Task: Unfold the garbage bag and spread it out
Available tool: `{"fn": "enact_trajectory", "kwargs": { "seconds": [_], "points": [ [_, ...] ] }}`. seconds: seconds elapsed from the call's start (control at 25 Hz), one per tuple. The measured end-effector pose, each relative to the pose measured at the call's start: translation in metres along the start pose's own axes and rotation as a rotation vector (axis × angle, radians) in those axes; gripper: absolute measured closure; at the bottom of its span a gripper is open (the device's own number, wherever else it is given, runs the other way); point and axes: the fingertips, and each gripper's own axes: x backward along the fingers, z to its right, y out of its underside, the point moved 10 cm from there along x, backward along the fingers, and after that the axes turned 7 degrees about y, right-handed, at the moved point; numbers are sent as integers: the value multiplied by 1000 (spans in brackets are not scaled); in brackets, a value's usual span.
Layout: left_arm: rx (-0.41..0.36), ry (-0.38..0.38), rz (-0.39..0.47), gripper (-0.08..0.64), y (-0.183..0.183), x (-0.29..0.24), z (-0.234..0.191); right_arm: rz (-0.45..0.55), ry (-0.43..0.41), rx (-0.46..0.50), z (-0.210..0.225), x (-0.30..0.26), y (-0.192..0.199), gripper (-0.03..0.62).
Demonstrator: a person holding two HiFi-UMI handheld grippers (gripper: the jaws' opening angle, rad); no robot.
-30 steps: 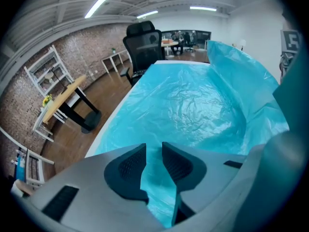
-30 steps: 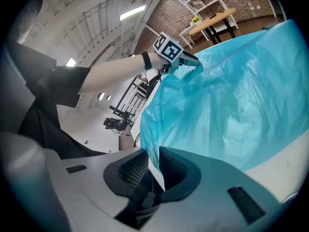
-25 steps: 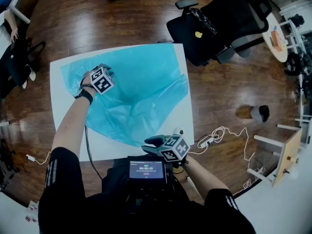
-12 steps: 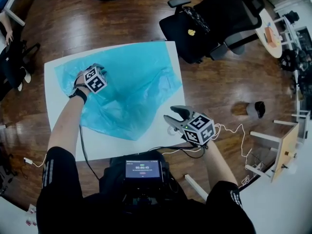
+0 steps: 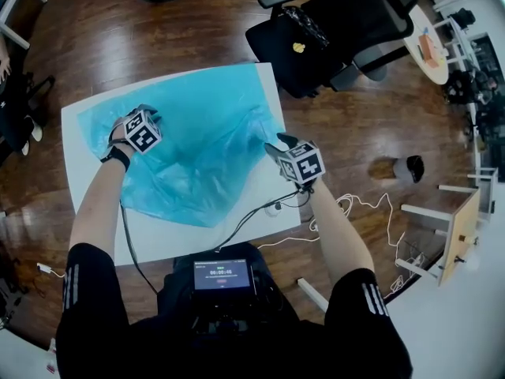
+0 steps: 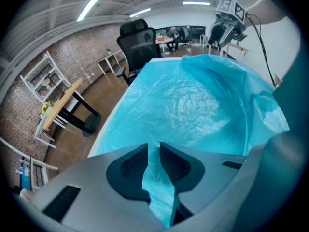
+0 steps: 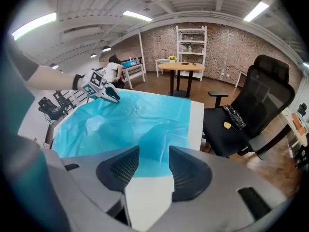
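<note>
A thin blue garbage bag [image 5: 197, 148] lies crumpled but mostly spread over the white table [image 5: 272, 204]. My left gripper [image 5: 130, 125] rests on the bag's left part. In the left gripper view its jaws [image 6: 153, 151] stand close together with a fold of the blue film [image 6: 193, 105] pinched between them. My right gripper [image 5: 278, 143] hovers at the bag's right edge. Its jaws [image 7: 154, 153] have just been opening and are wide apart with nothing gripped. Below them are the bag's edge [image 7: 145, 144] and bare table.
A black office chair [image 5: 331, 22] stands just beyond the table's far right corner. A black cable [image 5: 252, 212] runs across the near table edge. White cable [image 5: 363, 208] and a small dark-and-white object [image 5: 406, 168] lie on the wood floor at right.
The right gripper left the bag's near corner, swung right and away along the table to the bag's right edge, and its jaws opened. The left gripper stayed put.
</note>
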Motion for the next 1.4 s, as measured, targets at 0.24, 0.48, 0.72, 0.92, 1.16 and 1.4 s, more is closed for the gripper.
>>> {"fn": "enact_trajectory", "kwargs": {
  "seconds": [0.24,0.48,0.72,0.92,1.16,1.4],
  "points": [
    [-8,-4,8,476,-5,6,2,-98,27,13,6,-47,18,370],
    [-14,-8,17,483,-7,9,3,-171,28,4,5,-65,34,380],
    [-13,-3,8,485,-5,6,3,-148,28,1,0,-62,32,512],
    [-11,-8,7,485,-6,8,4,-134,22,-31,-3,-55,38,540],
    [-13,-18,-1,484,-8,7,3,-76,-7,-80,-9,-24,36,545],
    [-31,-20,-36,485,-4,-2,2,-72,-36,-122,-23,9,55,545]
  ]
}}
